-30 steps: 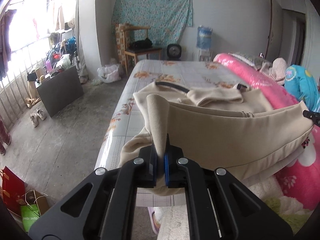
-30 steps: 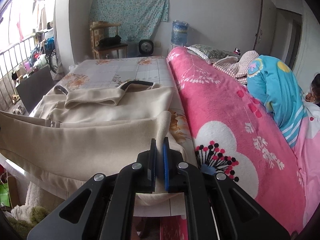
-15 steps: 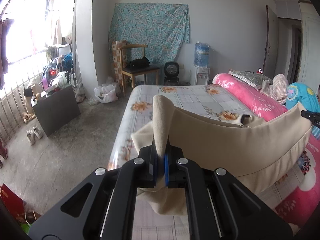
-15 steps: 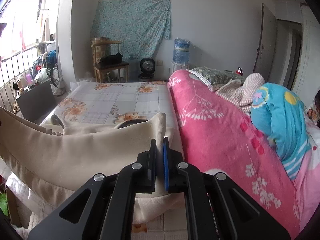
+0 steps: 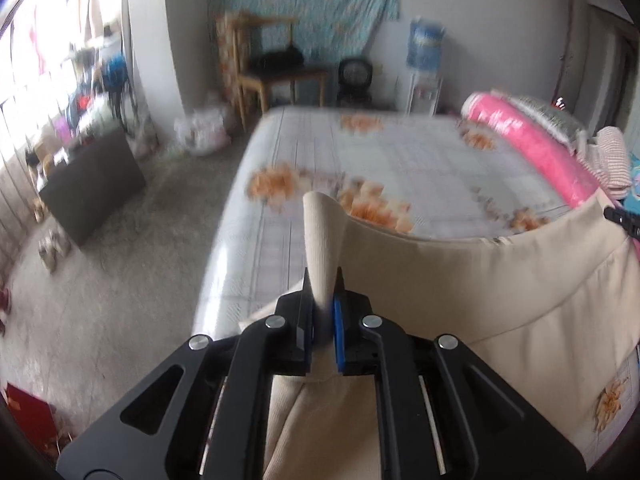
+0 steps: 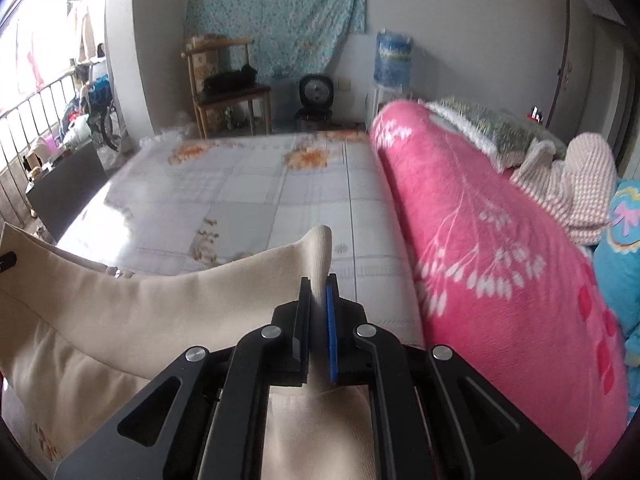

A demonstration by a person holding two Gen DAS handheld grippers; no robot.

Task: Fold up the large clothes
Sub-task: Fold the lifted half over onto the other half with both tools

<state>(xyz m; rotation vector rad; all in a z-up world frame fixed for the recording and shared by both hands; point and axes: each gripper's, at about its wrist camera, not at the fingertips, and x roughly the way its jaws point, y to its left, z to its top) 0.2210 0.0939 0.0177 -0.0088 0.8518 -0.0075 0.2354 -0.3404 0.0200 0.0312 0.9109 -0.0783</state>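
The left gripper [image 5: 322, 312] is clamped on a ribbed corner of the beige garment [image 5: 480, 292], a tongue of cloth standing up out of the narrow slot between its black and blue pads. The right gripper [image 6: 319, 312] pinches the opposite corner of the same garment [image 6: 132, 312] in the same way, with a ribbed tab poking up between its closed fingers. From each pinch the held edge runs sideways toward the other tool: in the left view it sags to the right and rises to the tip of the other gripper at the frame's edge, and in the right view it runs off to the left. The garment's long axis therefore lies across the near end of the bed [image 5: 400, 168], stretched between the two hands, with the rest of the cloth hanging below the fingers and out of sight. Neither hand looks nearer to it, since both hold it equally. Beyond that edge the floral sheet lies bare, forward of both grippers, with the pink blanket [image 6: 500, 240] alongside the bed's right side. Judging by this, the coming move is a forward carry and lowering onto the bed, keeping both corners level so the garment lands flat and square to the bed's near edge.
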